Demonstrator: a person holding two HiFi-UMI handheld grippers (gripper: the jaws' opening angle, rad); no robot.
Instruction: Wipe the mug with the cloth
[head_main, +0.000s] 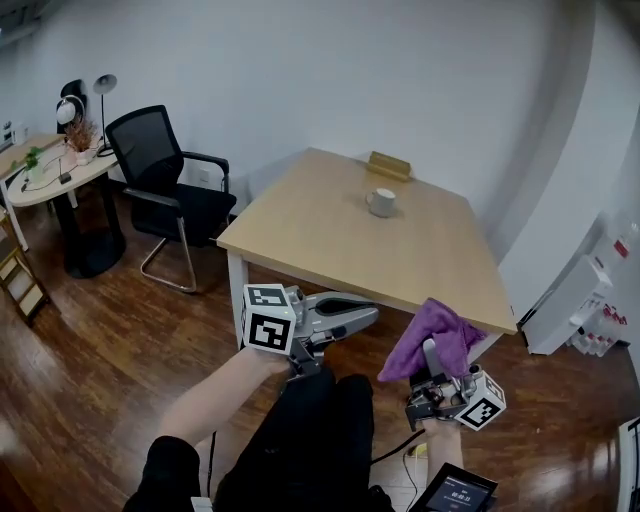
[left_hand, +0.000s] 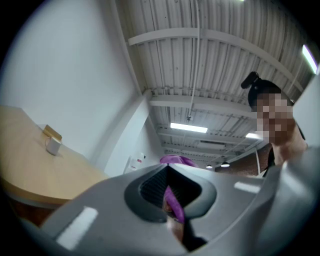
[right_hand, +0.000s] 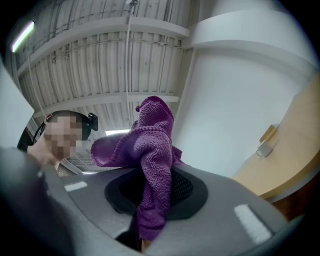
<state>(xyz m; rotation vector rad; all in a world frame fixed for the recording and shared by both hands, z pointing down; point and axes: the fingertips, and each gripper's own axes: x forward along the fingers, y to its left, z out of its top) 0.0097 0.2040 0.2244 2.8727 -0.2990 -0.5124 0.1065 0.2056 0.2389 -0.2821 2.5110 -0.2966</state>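
Observation:
A white mug (head_main: 380, 202) stands on the far half of the light wooden table (head_main: 330, 235), well away from both grippers. It also shows small in the left gripper view as the mug (left_hand: 52, 145) and in the right gripper view as the mug (right_hand: 265, 149). My right gripper (head_main: 433, 353) is held below the table's near corner, pointing upward, shut on a purple knitted cloth (head_main: 437, 335). The cloth (right_hand: 152, 150) drapes over its jaws. My left gripper (head_main: 372, 317) is shut and empty in front of the table's near edge; the cloth (left_hand: 176, 161) shows beyond its tips (left_hand: 167, 167).
A small wooden block (head_main: 389, 165) lies behind the mug near the table's far edge. A black office chair (head_main: 165, 180) and a round white desk (head_main: 50, 172) stand at left. White units (head_main: 575, 300) stand against the right wall. A handheld screen (head_main: 455, 492) is at the bottom.

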